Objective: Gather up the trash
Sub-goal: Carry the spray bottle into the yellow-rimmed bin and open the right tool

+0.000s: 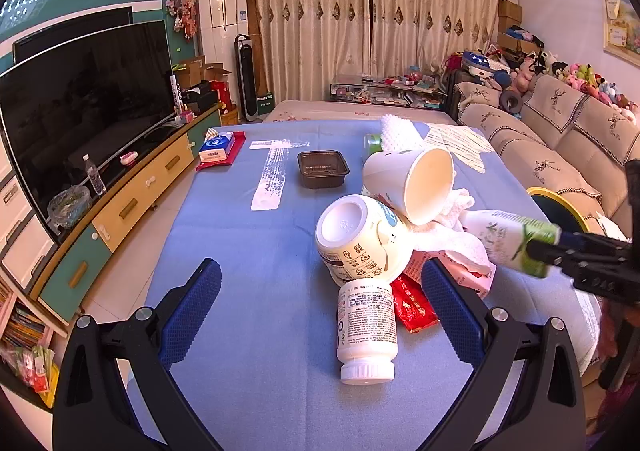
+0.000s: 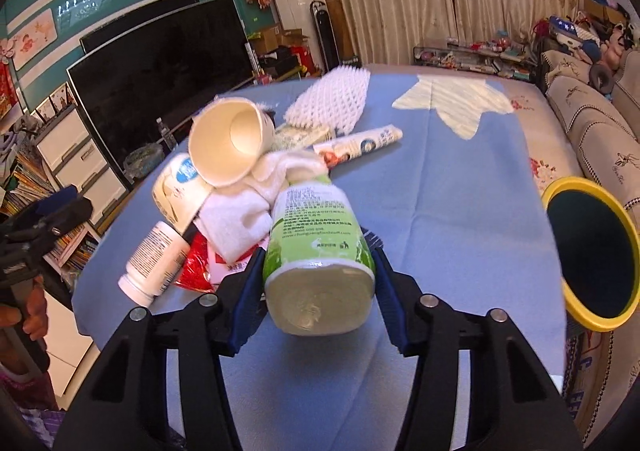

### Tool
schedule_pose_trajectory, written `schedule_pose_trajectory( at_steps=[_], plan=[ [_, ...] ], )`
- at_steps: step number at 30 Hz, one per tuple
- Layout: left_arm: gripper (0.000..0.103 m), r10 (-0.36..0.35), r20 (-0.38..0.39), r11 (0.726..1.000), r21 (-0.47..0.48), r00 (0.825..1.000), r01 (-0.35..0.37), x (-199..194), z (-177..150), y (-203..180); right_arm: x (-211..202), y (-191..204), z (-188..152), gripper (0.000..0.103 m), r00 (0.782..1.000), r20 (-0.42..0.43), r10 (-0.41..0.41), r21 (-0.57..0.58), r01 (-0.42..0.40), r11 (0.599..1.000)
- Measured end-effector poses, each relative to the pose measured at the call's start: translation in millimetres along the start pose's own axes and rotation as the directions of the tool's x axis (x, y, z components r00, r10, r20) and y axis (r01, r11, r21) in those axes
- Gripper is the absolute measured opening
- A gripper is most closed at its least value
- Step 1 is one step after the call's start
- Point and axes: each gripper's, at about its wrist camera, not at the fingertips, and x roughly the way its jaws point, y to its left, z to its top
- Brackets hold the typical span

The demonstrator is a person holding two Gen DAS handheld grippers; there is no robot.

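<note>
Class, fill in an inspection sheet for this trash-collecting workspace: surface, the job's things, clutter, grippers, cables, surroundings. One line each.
Surface: table under a blue cloth, with white tape marks.
Job's things: green bottle, paper cup, tub, white pill bottle, red wrapper and towel heaped together; yellow-rimmed bin beside the table.
Clutter: brown tray, tissue pack, foam net.
Grippers: left gripper open, empty, near the pill bottle; right gripper with its pads against the green bottle's sides.
Cables: nothing seen.
Surroundings: television, curtains, sofa with plush toys.
</note>
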Motion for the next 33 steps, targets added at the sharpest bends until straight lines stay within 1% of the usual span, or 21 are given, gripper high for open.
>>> schedule_pose_trajectory(
  at_steps=[5, 11, 18, 26, 33],
  plan=[
    [0.099, -0.011, -0.006, 1.000, 0.001, 1.000, 0.011, -1, -1, -2, -33, -5, 9, 0.050, 0.997, 0.081, -0.007, 0.010, 0.006, 1.000],
    [0.099, -0.016, -0.003, 1.000, 0.008, 1.000, 0.016, -2, -1, -3, -51, -14, 18, 0.050, 0.993, 0.118, -0.007, 0.039, 0.003, 0.999],
    [0.099, -0.022, -0.013, 1.000, 0.013, 1.000, 0.022, -1, -2, -7, -50, -26, 23, 0.049, 0.993, 0.117, -0.013, 0.069, 0.005, 0.998],
    [0.099, -0.030, -0.025, 0.999, 0.021, 0.999, 0.030, 5, -2, -12, -60, -39, 41, 0.049, 0.986, 0.161, -0.037, 0.075, 0.025, 0.997],
    [0.099, -0.035, -0.039, 0.999, 0.025, 0.999, 0.036, 12, -1, -16, -61, -51, 56, 0.049, 0.984, 0.176, -0.035, 0.088, 0.020, 0.996]
  ],
)
